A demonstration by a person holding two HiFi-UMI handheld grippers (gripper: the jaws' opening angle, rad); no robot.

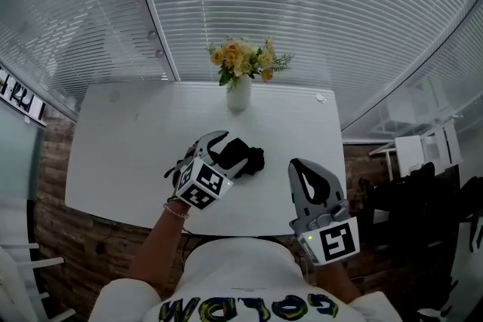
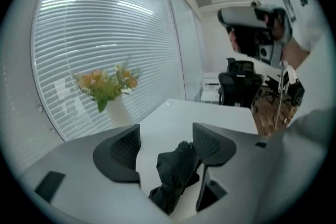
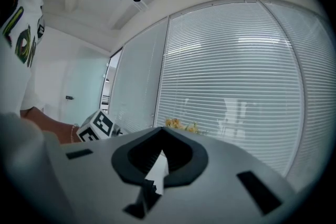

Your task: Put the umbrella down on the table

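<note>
Black umbrella [image 1: 243,156]: folded, lay on white table [image 1: 124,154]
Left gripper [image 2: 165,140]: jaws apart, umbrella between them
Right gripper [image 3: 159,159]: jaws together, empty
Vase [image 1: 238,96]: held yellow flowers [image 1: 243,59]
Shirt print [image 1: 249,307]: upside down, unreadable

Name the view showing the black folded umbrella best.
Left gripper view: the black folded umbrella lies close up between its open jaws. Head view shows it small; right gripper view misses it.
</note>
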